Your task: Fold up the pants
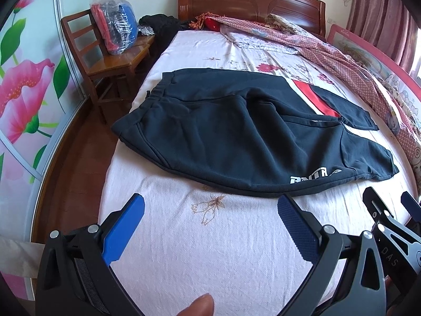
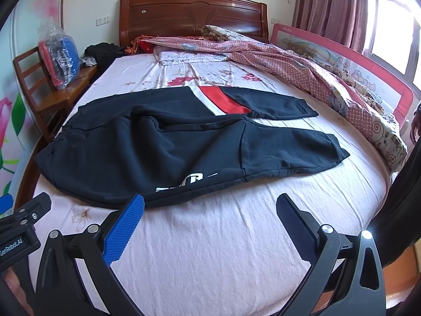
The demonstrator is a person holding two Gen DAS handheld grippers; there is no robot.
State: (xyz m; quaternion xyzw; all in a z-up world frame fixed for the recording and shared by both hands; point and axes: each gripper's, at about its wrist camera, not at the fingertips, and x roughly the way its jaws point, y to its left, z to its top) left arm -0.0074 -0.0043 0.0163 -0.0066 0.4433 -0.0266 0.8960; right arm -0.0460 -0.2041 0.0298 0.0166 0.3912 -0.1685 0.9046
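Pants [image 1: 223, 137]: dark pair laid flat across the middle of the bed [image 1: 210, 250], waistband toward the left edge, legs running right; spread out so both legs are reachable for folding.
Legs: near leg with white lettering [image 1: 310, 179] along its near hem; far leg showing a red and white stripe [image 1: 315, 97]; the two splayed apart at the cuffs, not yet stacked.
Left gripper [image 1: 210, 205]: fingers spread wide, nothing between them, hovering over bare sheet just near of the pants' near edge.
Right gripper [image 2: 210, 205]: fingers equally wide and empty, left pad overlapping the near hem in view, contact not certain; placed further right, toward the leg end.
Placement reason: likely one gripper per end of the near leg, ready to pinch the hem.
Progress: judged at the start, no fold made.
Next move: probably closing on the near edge and carrying it over the far leg.
Surroundings: rumpled quilt [image 2: 302, 60] along the far right, chair [image 1: 105, 60] with a bagged bundle [image 1: 115, 23] at far left, well apart from the pants.
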